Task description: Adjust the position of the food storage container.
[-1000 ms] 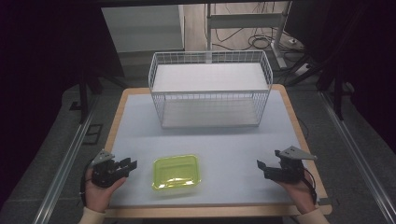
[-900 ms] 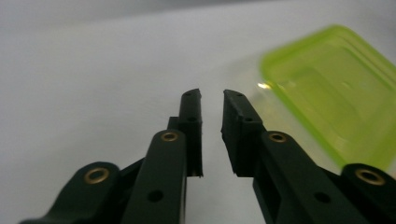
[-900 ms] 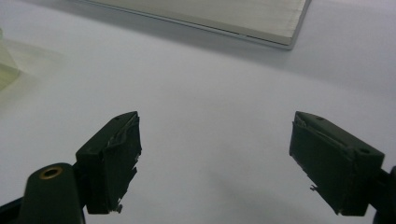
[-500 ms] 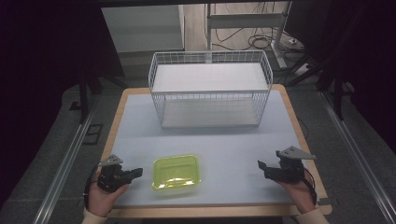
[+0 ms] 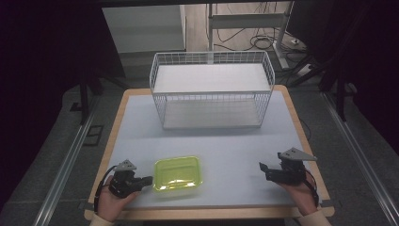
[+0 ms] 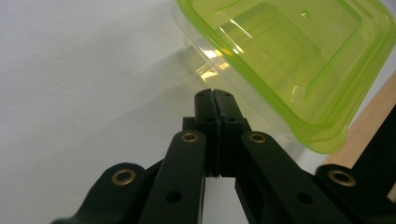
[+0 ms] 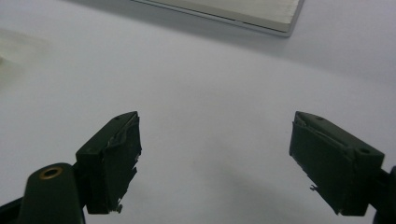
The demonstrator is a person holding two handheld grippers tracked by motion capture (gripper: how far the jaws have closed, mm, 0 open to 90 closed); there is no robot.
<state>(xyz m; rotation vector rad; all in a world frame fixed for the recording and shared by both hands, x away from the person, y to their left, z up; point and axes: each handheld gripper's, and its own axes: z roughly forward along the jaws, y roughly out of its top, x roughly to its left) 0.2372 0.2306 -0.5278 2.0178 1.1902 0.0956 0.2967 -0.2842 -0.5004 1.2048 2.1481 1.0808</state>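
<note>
A shallow green plastic container (image 5: 178,173) sits near the front edge of the table (image 5: 235,141), well short of the white wire basket (image 5: 211,89) at the back. The left gripper (image 5: 147,180) lies just beside the container's left rim, its jaws pressed together with nothing between them; the left gripper view has the closed tips at the clear base under the green lid (image 6: 299,60), and contact cannot be told. The right gripper (image 5: 262,167) rests apart on the right, jaws spread wide over bare tabletop. The container looks light, thin-walled and slick, likely to slide or flex under a push; the overhanging lid rim seems the surest place to pinch. Compared with a second earlier, the left gripper has swung toward the container and closed in on its side, while the right has barely moved.
</note>
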